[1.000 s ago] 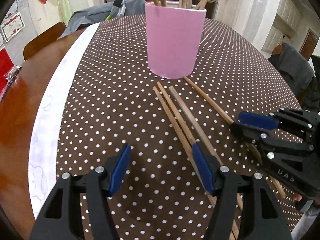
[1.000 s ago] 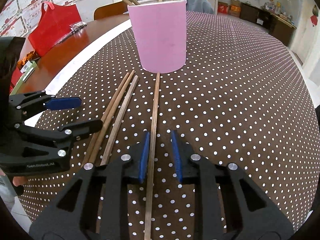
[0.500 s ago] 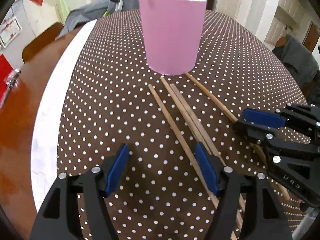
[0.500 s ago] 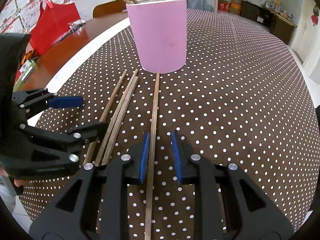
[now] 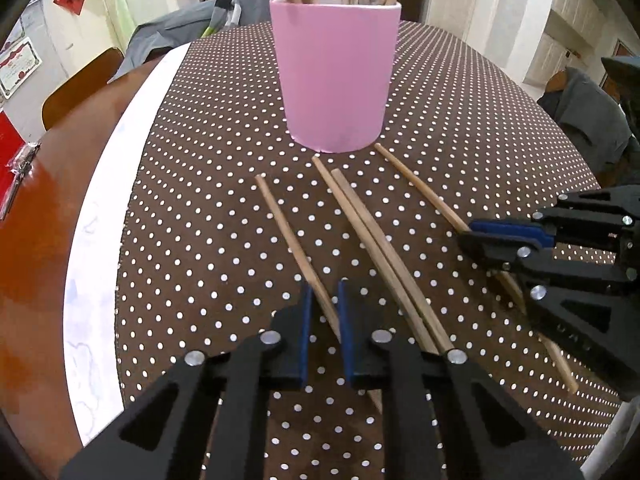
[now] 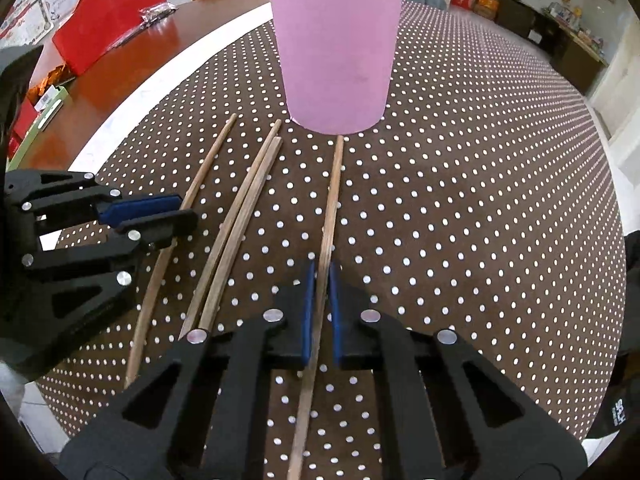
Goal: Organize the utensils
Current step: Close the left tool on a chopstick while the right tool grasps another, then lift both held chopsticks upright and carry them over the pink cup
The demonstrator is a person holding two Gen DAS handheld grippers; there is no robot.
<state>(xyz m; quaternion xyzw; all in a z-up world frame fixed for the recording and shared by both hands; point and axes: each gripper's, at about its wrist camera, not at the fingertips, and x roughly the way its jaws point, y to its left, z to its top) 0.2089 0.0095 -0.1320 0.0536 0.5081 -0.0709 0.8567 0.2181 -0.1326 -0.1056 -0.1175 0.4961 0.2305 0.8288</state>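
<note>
Four thin, light, stiff wooden chopsticks (image 6: 256, 196) lie lengthwise on the brown white-dotted tablecloth (image 6: 480, 200) of the desk, their far tips just short of the tall pink cylindrical cup (image 6: 336, 56) that already holds others; being smooth and slender, they are judged likely to roll or pivot unless taken near mid-length. The left gripper (image 5: 323, 304) has just been closed and its jaws are clamped on the leftmost chopstick (image 5: 292, 240), while the right gripper (image 6: 321, 280) has likewise been closed on the rightmost chopstick (image 6: 332, 200). Bare reddish wood and a red bag (image 6: 104, 20) are seen at the far left, with cabinets beyond.
</note>
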